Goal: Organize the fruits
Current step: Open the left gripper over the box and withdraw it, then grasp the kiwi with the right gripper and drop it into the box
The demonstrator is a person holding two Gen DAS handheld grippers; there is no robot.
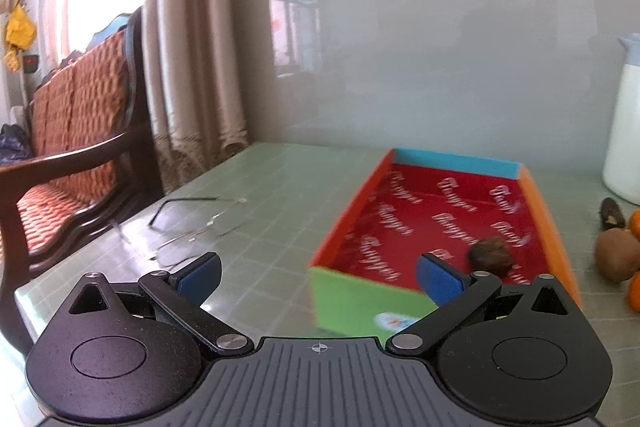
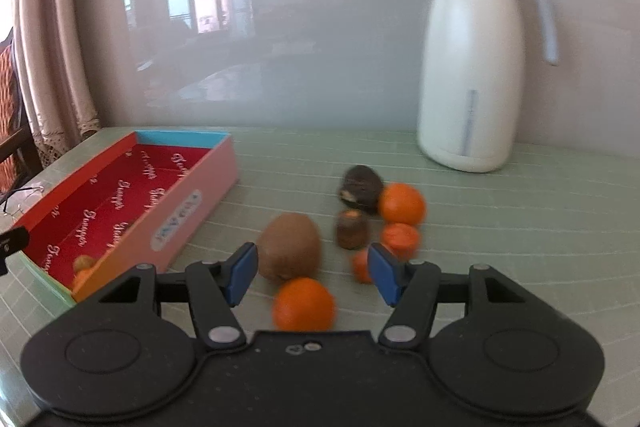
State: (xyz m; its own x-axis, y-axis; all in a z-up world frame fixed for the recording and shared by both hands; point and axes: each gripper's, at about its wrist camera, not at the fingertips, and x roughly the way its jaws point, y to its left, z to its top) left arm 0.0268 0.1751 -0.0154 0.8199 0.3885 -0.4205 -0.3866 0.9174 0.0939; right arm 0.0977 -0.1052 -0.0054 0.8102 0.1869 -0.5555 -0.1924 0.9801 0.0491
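Both pairs of jaws stand apart and hold nothing: the left gripper (image 1: pixel 319 277) is spread wide over the near green end of the box (image 1: pixel 356 303), and the right gripper (image 2: pixel 312 273) is about half open above the loose fruit.

In the left wrist view a dark brown fruit (image 1: pixel 491 254) lies on the red printed floor of the box, just beside the right blue pad (image 1: pixel 438 281); whether they touch I cannot tell. A pair of glasses (image 1: pixel 192 223) lies on the green table (image 1: pixel 260 187) to the left of the box.

In the right wrist view a kiwi (image 2: pixel 289 247) sits just past the left blue pad (image 2: pixel 241 273), and an orange (image 2: pixel 304 304) lies below it, between the two fingers but free of both. Further off lie two dark fruits (image 2: pixel 360 187) and three more oranges (image 2: pixel 401 203), close together. A white jug (image 2: pixel 472 67) stands behind them, near the wall. Small fruits (image 2: pixel 83 263) rest in the near corner of the box
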